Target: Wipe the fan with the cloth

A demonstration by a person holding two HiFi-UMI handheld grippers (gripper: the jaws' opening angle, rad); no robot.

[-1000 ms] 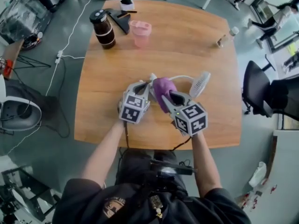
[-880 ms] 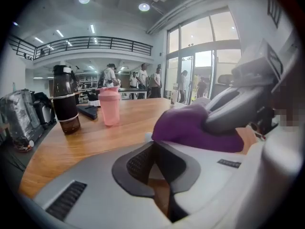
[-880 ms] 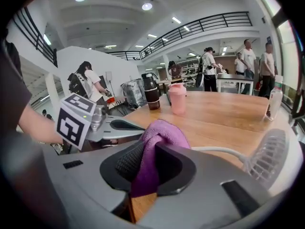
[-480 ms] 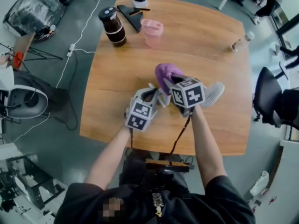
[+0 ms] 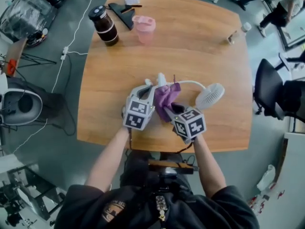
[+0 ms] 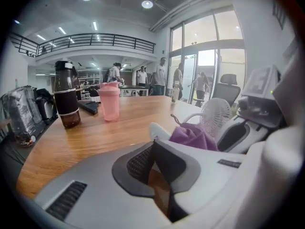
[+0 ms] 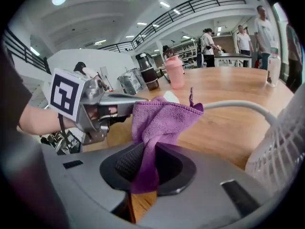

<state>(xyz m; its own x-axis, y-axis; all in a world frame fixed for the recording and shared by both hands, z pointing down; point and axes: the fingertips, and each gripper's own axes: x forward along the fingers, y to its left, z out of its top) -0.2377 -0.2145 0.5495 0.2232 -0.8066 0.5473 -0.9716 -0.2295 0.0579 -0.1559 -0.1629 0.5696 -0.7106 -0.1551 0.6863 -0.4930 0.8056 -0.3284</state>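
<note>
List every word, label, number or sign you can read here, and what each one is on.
Nothing readable anywhere.
Cubes on the left hand-held gripper and right hand-held gripper: square marker patterns, no letters.
Shirt emblem: too blurred to read.
Dark bottle, pink cup, cloth: no print shows.

Purple cloth (image 5: 167,95) bunched, pinched in my right claw (image 5: 171,109). White round-grilled fan (image 5: 210,96) just beside it on tabletop (image 5: 190,46).
</note>
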